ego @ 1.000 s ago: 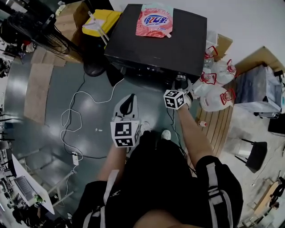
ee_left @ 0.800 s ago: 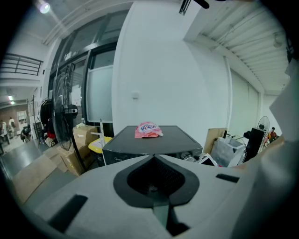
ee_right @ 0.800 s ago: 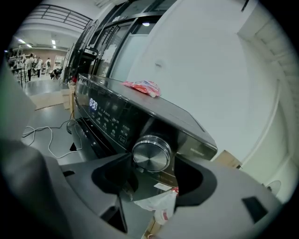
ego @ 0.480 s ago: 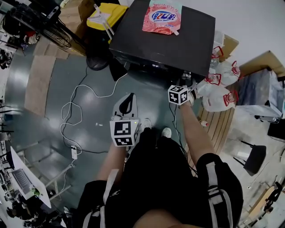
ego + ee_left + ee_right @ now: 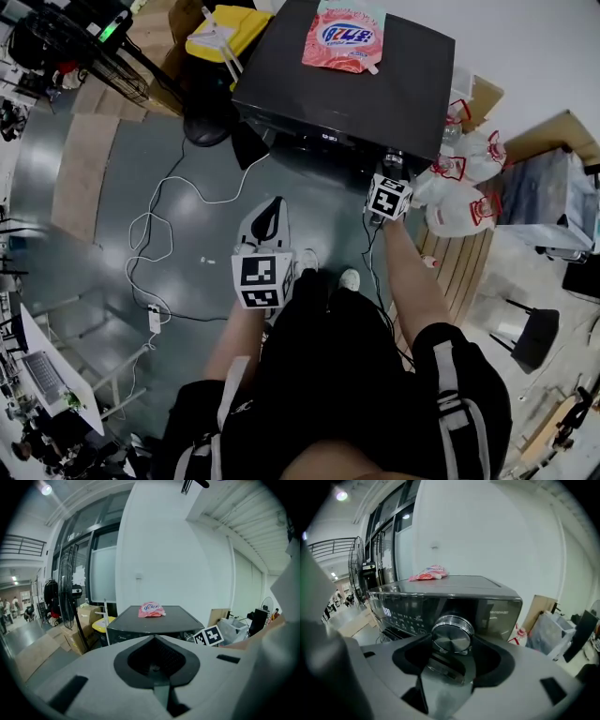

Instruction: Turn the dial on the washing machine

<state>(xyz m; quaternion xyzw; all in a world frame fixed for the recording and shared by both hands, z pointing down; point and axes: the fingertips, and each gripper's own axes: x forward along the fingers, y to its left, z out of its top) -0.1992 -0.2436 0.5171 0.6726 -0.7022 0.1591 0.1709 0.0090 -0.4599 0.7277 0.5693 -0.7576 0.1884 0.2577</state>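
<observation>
The black washing machine [image 5: 375, 98] stands ahead of me with a pink detergent pouch [image 5: 343, 37] on its lid. Its silver dial [image 5: 452, 633] sits on the dark control panel [image 5: 408, 613], at the front right corner in the head view. My right gripper [image 5: 451, 641] is at the dial [image 5: 392, 161], with one jaw against each side of it. Its marker cube [image 5: 389, 197] shows just below the dial. My left gripper [image 5: 267, 214] hangs over the floor in front of the machine, jaws together and holding nothing.
White bags with red print [image 5: 459, 183] and a cardboard box [image 5: 473, 94] crowd the machine's right side. A yellow bin [image 5: 220, 42] and a fan base [image 5: 208, 131] stand to its left. A white cable [image 5: 155, 244] trails over the grey floor.
My right gripper has moved up and to the right, onto the dial, and its cube has tilted. The left gripper has stayed where it was.
</observation>
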